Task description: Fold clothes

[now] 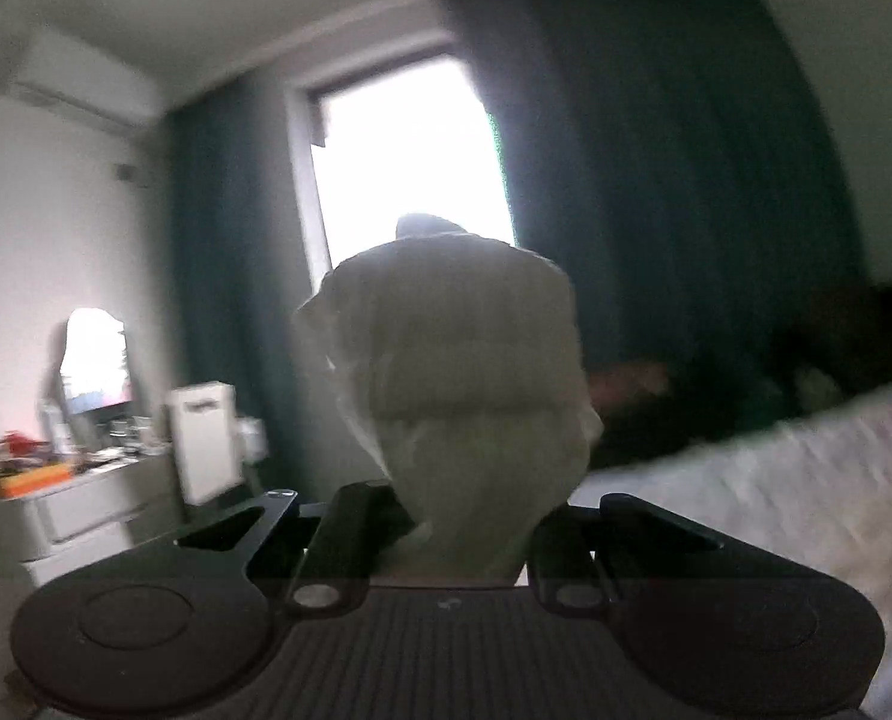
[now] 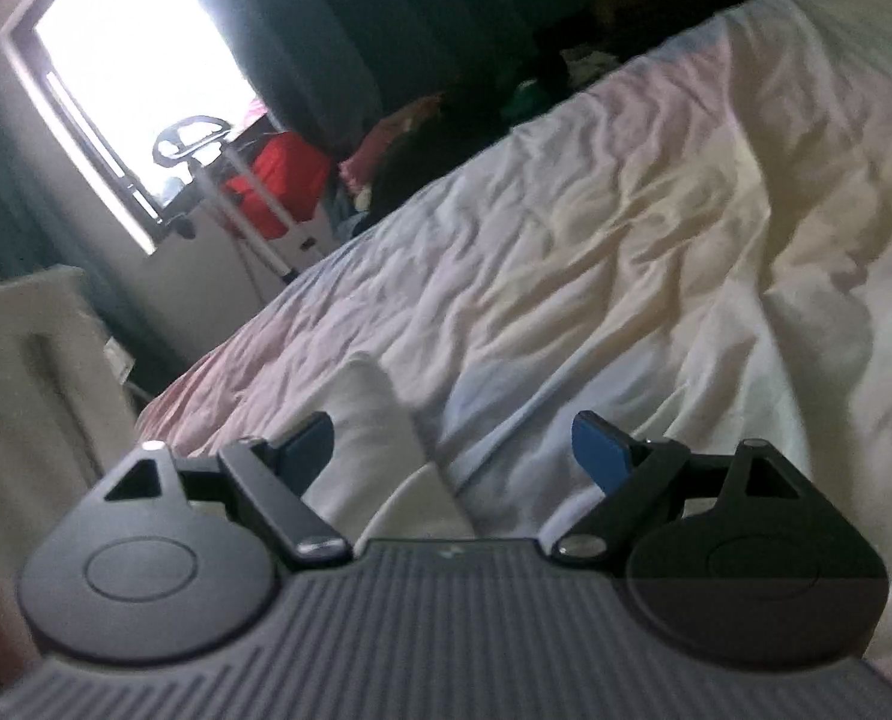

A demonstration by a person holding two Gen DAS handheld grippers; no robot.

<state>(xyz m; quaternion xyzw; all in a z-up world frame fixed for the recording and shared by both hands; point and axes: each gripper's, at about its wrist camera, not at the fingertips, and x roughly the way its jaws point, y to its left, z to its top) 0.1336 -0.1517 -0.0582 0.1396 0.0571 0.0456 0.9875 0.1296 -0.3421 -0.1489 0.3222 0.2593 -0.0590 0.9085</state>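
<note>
In the left wrist view my left gripper is shut on a pale cream garment, bunched and lifted up in front of the bright window; the fingertips are hidden by the cloth. In the right wrist view my right gripper is open, its blue pads wide apart, low over the bed. A white fold of cloth lies between the jaws, close to the left pad; nothing is gripped.
A bed with a crumpled white and pastel sheet fills the right wrist view. Dark curtains flank the window. A dresser with a mirror and clutter stands at left. Red items and a rack stand beyond the bed.
</note>
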